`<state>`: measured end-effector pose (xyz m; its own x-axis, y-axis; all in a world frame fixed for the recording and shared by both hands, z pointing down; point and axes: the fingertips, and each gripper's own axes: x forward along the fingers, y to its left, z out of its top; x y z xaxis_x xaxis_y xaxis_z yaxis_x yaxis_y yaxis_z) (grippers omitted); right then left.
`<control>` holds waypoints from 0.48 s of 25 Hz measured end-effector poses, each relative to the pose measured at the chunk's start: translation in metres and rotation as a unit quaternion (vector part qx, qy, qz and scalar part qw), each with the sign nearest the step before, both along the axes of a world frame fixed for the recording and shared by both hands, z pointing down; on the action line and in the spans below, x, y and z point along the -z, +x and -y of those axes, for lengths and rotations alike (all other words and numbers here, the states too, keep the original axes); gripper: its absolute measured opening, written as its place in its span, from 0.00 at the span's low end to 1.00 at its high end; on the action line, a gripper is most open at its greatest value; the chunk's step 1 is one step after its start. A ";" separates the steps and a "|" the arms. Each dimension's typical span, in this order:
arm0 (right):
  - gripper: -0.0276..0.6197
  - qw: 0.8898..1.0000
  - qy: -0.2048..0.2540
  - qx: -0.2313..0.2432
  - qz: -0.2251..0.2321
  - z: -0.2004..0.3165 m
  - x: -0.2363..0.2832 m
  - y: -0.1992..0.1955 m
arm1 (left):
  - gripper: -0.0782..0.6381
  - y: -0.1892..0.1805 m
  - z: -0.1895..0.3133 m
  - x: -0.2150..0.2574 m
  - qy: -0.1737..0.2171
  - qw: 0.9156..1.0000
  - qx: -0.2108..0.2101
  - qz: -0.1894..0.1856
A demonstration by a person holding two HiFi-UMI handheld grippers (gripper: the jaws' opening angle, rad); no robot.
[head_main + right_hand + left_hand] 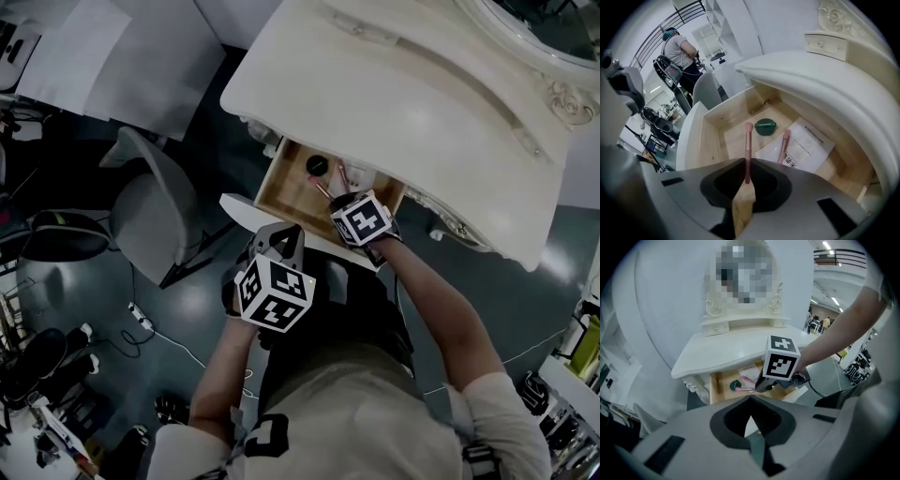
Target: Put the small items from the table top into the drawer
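Pink, slender brush — rounded tip — over pale wooden drawer

You have a grey chair standing left of the white desk on a dark, glossy floor, with a power strip beside it. Behind is a plain white wall, and strip lights run overhead.
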<state>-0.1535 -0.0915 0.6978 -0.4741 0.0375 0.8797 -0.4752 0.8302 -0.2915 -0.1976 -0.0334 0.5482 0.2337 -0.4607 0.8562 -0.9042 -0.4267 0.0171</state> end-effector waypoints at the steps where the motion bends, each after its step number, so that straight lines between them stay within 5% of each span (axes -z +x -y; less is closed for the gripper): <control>1: 0.13 1.000 0.001 0.005 0.001 0.000 -0.002 0.000 | 0.19 0.000 0.000 -0.001 -0.002 1.000 -0.001 0.000; 12: 0.13 0.998 -0.012 0.056 -0.005 -0.016 -0.019 -0.005 | 0.19 -0.008 -0.010 -0.007 -0.013 1.000 0.006 0.005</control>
